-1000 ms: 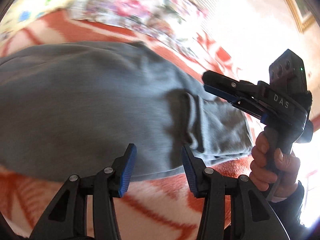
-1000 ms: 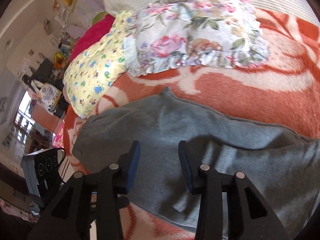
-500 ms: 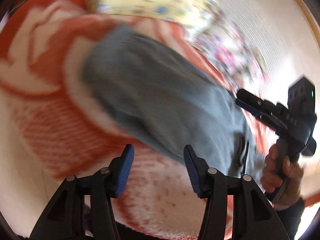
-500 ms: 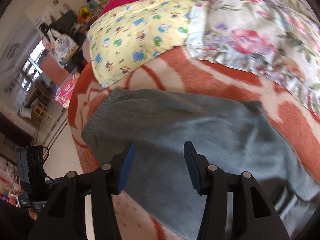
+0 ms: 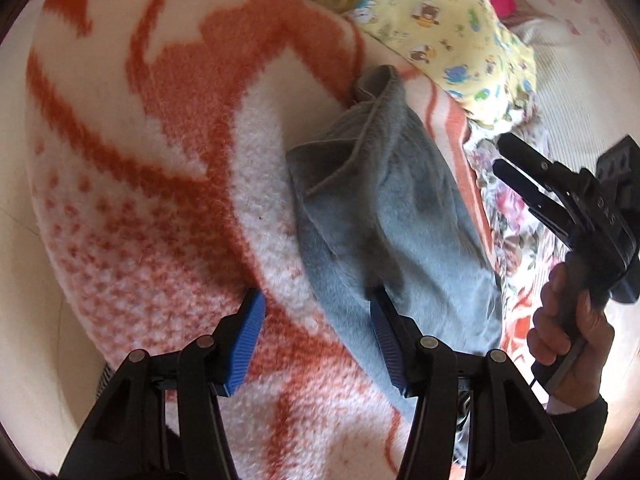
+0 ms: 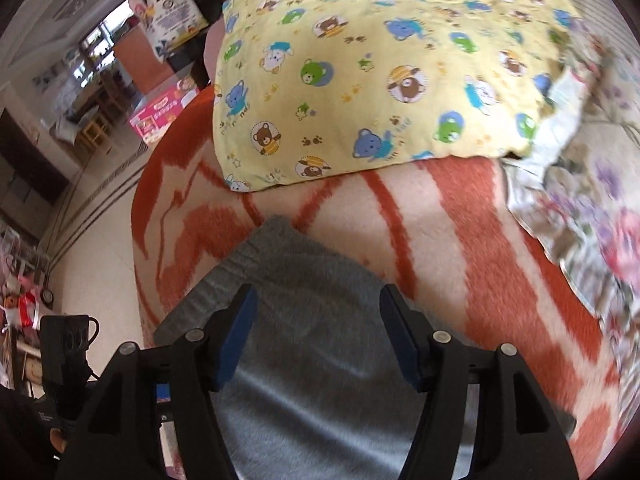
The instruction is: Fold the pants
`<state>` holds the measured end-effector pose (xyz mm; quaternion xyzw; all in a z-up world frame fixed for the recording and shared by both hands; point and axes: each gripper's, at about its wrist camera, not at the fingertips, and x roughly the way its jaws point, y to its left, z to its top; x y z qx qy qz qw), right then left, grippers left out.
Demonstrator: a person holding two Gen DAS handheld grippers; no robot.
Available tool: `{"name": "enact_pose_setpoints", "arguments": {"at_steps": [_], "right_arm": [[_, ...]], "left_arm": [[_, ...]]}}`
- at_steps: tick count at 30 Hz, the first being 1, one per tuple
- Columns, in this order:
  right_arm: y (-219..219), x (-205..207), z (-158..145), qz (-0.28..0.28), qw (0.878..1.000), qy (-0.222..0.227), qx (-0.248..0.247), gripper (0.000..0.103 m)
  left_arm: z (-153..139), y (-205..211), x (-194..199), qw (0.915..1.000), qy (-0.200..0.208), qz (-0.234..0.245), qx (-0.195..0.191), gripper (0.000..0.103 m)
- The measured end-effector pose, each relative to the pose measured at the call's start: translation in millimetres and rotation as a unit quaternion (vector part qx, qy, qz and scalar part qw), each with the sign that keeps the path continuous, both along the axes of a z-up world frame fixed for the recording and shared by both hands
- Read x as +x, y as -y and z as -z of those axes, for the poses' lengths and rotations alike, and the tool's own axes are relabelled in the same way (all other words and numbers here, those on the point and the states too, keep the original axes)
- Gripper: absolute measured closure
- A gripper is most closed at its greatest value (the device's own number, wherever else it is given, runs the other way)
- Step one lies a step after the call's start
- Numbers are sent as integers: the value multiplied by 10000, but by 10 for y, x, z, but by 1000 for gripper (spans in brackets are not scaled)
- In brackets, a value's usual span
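Both tongs stood apart and empty, their jaws having just been opening, over the grey pants [image 5: 384, 216] lying flat on the orange-and-white blanket [image 5: 168, 184]. The left gripper [image 5: 318, 340] straddled the pants' near edge; the right gripper [image 6: 316, 340] hovered above the waistband end. A clean fold likely required pinching both corners squarely, catching no blanket.

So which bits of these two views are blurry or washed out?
Left wrist view: sharp on the orange-and-white fleece blanket, glare washing out the far right edge. Right wrist view: the floral frilled pillow at right is motion-smeared, the yellow bear-print pillow fairly crisp; both bend strongly at the rim.
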<state>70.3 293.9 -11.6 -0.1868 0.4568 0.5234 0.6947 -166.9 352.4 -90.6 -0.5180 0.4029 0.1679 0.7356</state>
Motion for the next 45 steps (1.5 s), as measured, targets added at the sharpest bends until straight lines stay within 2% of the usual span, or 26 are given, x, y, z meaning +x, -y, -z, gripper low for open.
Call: {"name": "enact_pose_setpoints", "arguments": {"at_steps": [4, 10, 13, 17, 20, 21, 22, 23, 24, 26, 27, 29, 33, 36, 40, 45], "right_arm": [[-323, 90, 149, -397, 9987, -74, -306, 36], [-701, 92, 423, -877, 9935, -19, -726, 36], [-773, 141, 553, -886, 9929, -92, -791, 35], [-792, 169, 739, -841, 9928, -167, -835, 34], [-773, 140, 755, -813, 9942, -81, -702, 35], [-770, 128, 751, -814, 9945, -68, -657, 43], [-764, 115, 743, -836, 9946, -110, -601, 58], [-747, 112, 740, -830, 9948, -223, -541, 68], [-747, 105, 732, -788, 9951, -284, -522, 94], [-746, 59, 718, -762, 9954, -167, -556, 98], [-733, 34, 700, -758, 9957, -118, -524, 99], [-684, 19, 668, -667, 9968, -131, -420, 99], [-527, 17, 543, -474, 9986, -230, -60, 99], [-381, 12, 421, -376, 9989, -227, 134, 100], [-143, 2, 256, -133, 9986, -252, 445, 100], [383, 78, 25, 386, 9944, -332, 930, 100]], "left_arm": [[-15, -32, 60, 9998, 68, -94, -145, 39], [17, -129, 59, 9956, 282, -170, -875, 39], [18, -123, 50, 9962, 173, -217, -831, 39], [47, -80, 30, 9945, 139, -228, -1014, 39], [-8, -11, 48, 9970, 90, -214, -744, 38], [34, -6, 75, 9975, 11, -236, -668, 38], [80, -22, 97, 9971, -23, -273, -708, 38], [104, -43, 107, 9964, -24, -381, -755, 38], [83, -41, 130, 9963, -38, -424, -753, 38], [33, -39, 187, 9969, -84, -357, -694, 39], [-4, -37, 219, 9977, 57, -291, -606, 55], [-12, -27, 314, 9980, 251, -14, -579, 94], [74, -51, 322, 9978, 267, 34, -602, 96], [-9, -15, 273, 9987, 287, 81, -404, 97], [-226, 97, 268, 9990, 384, 241, -5, 97], [-596, 306, 305, 9945, 780, 564, 425, 97]]}}
